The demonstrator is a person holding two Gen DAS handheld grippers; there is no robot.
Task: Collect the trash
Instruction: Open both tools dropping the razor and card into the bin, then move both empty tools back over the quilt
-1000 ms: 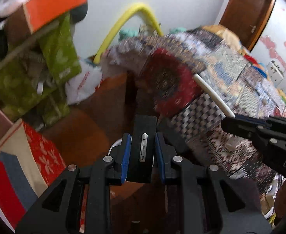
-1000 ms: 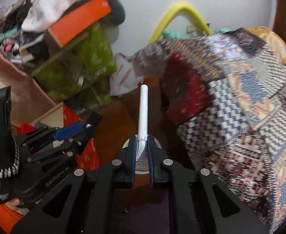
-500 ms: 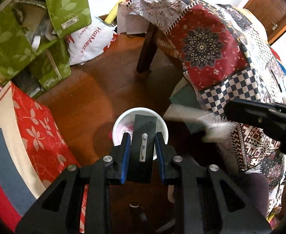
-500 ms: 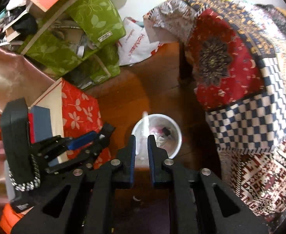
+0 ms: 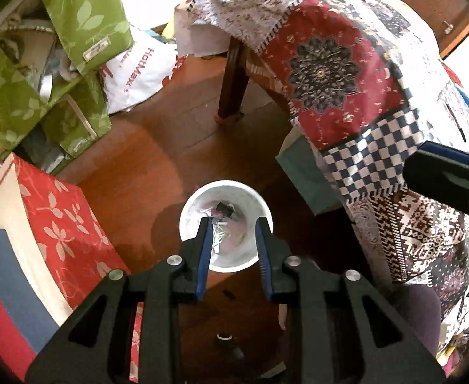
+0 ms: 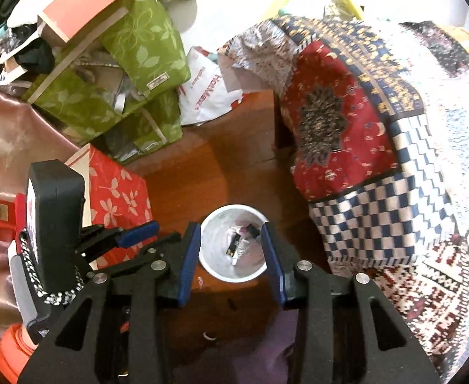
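left wrist view: the left gripper point(image 5: 233, 224) is hanging over the white bin point(image 5: 225, 225), which is standing on the wood floor point(image 5: 157, 160) beside the hanging edge of the patchwork quilt point(image 5: 346, 89). its fingers point(image 5: 204, 249) are standing modestly apart with nothing between the pads; only the bin's mouth is showing through the gap. the trash point(image 5: 223, 220) is lying loose at the bin's bottom: a small dark block and pale crumpled scraps. a small dark bit point(image 5: 228, 293) is sitting on the floor just outside the bin's near rim. the right gripper point(image 5: 449, 176) is showing only as a black body at the frame's right side.

right wrist view: the right gripper point(image 6: 231, 233) is also pointing down at the bin point(image 6: 234, 243), its jaws opening, pads bare, nothing between them. a dark slim stick-like piece point(image 6: 232, 247) is resting inside among pale wrappers. the left gripper point(image 6: 135, 233) is sitting to the left, near the red floral box point(image 6: 116, 192).

handling judgement: the scraps are looking light, soft and crushable, so a gentle pinch across the bulk should be enough. the small hard pieces are looking stiff, smooth and probably slippery, so they are asking for a pinch across the narrow sides. the bin is probably thin-walled and light, likely tipping if nudged at the rim.
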